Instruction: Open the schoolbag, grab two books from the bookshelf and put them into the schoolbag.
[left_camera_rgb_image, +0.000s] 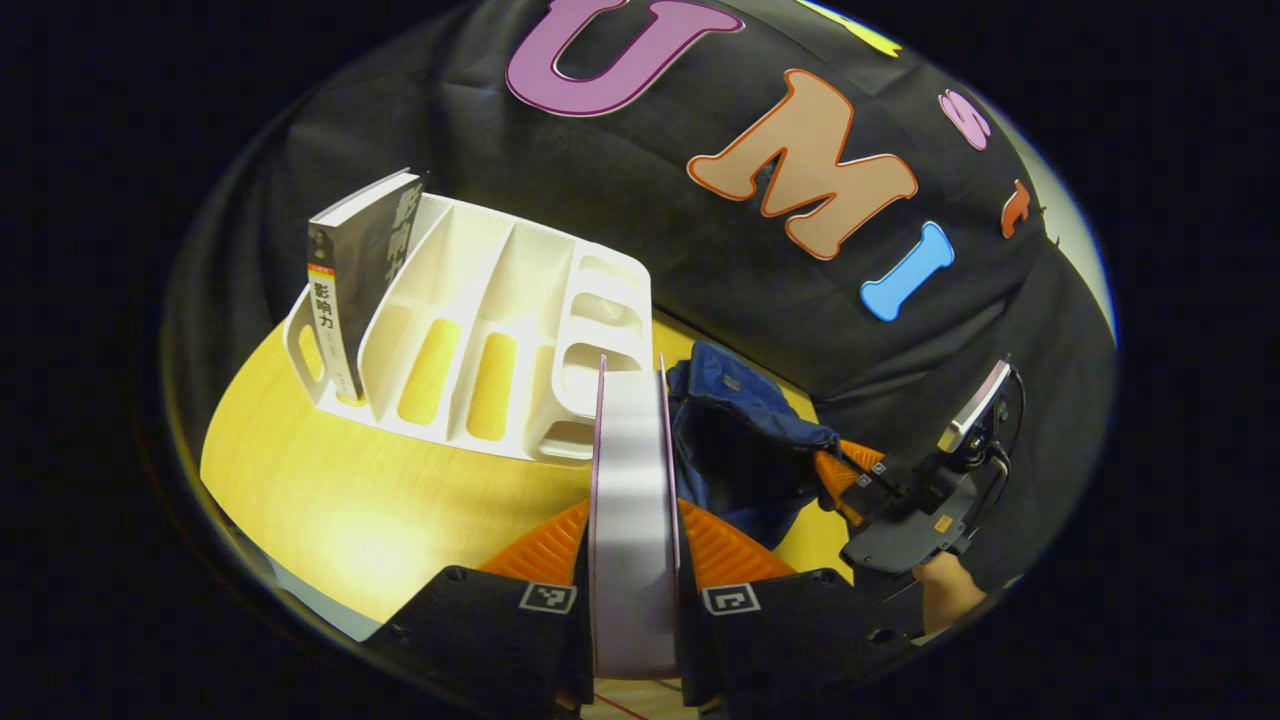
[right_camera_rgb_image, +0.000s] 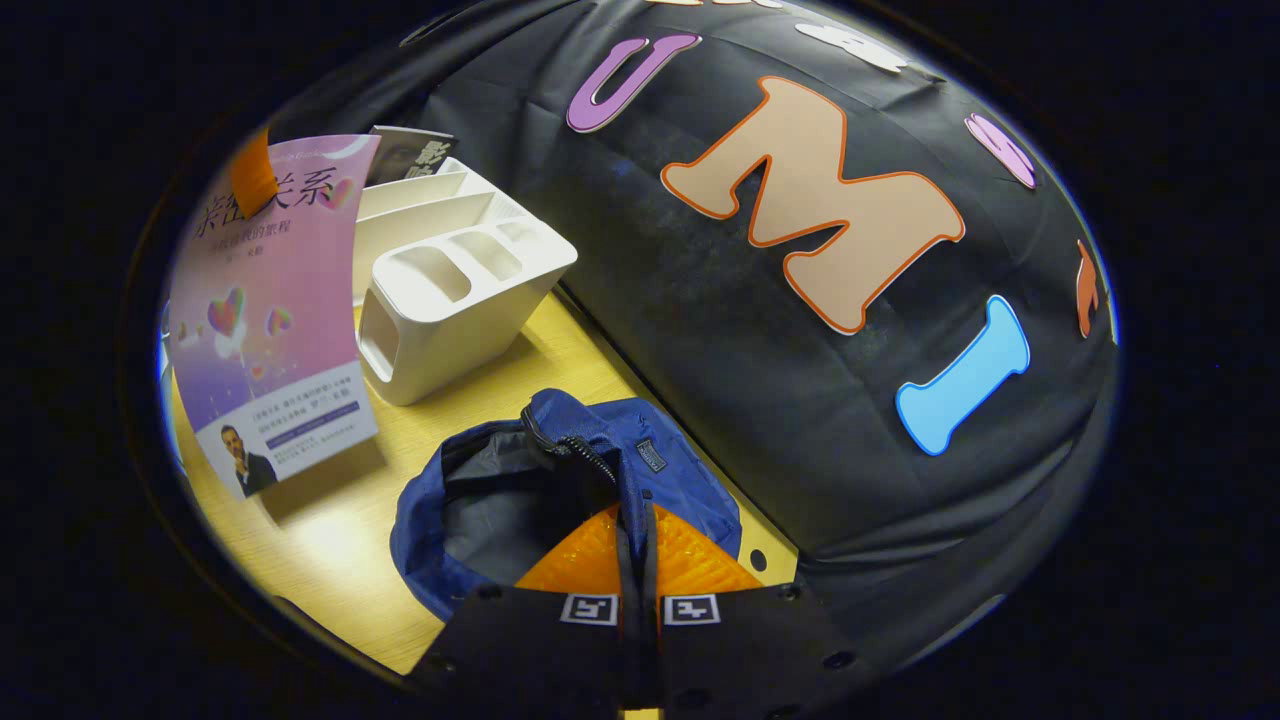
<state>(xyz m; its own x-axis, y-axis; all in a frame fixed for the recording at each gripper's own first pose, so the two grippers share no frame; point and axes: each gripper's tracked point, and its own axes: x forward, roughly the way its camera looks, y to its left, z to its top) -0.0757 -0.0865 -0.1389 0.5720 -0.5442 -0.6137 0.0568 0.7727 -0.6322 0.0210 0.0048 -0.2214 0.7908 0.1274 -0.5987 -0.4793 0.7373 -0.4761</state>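
Observation:
My left gripper is shut on a pink-covered book, held upright and edge-on in front of the white bookshelf. In the right gripper view the same pink book hangs over the table with an orange finger at its top. A dark book stands in the shelf's far left slot. The blue schoolbag lies open, its grey lining showing. My right gripper is shut on the bag's near rim by the zip, holding the mouth up. From the left gripper view, the right gripper grips the schoolbag.
Everything rests on a yellow wooden table against the black cloth wall. The bookshelf has a pen-holder end with oval openings facing the bag. A hand holds the right gripper at the table's right edge.

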